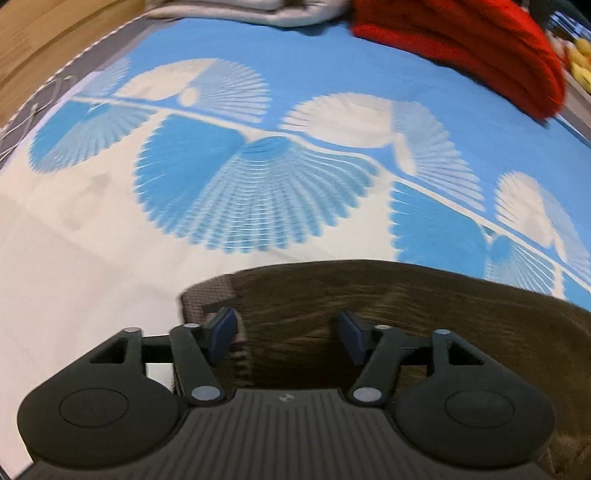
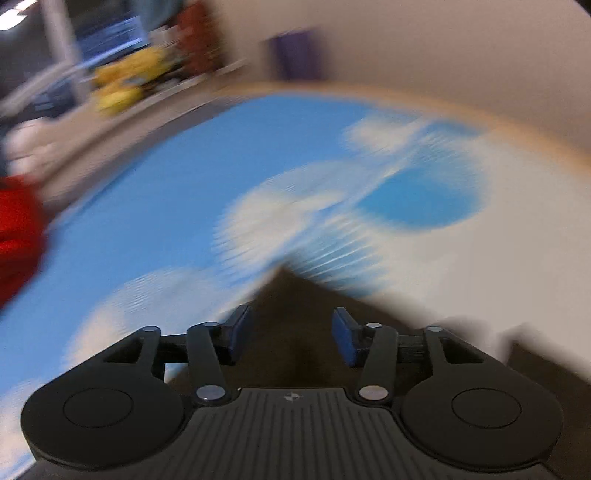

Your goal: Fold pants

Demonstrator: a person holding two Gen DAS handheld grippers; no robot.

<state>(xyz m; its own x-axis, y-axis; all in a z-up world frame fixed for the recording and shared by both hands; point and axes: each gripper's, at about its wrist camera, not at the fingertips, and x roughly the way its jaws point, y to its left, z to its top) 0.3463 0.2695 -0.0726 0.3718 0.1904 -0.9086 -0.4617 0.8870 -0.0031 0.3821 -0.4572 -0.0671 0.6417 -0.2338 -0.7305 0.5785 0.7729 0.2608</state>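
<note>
The dark brown pants (image 1: 369,306) lie on a blue and white patterned sheet (image 1: 221,147), filling the lower right of the left wrist view; a lighter waistband or lining edge shows at their left end. My left gripper (image 1: 286,332) is open, just above the pants near that edge. In the blurred right wrist view a pointed corner of the pants (image 2: 291,314) lies under my right gripper (image 2: 290,334), which is open. Neither gripper holds cloth.
A red garment (image 1: 480,48) lies at the far right of the sheet and shows in the right wrist view (image 2: 18,236). A grey folded cloth (image 1: 251,11) lies at the far edge. Yellow objects (image 2: 122,85) sit on a ledge beyond the bed. Wooden floor (image 1: 37,37) lies left.
</note>
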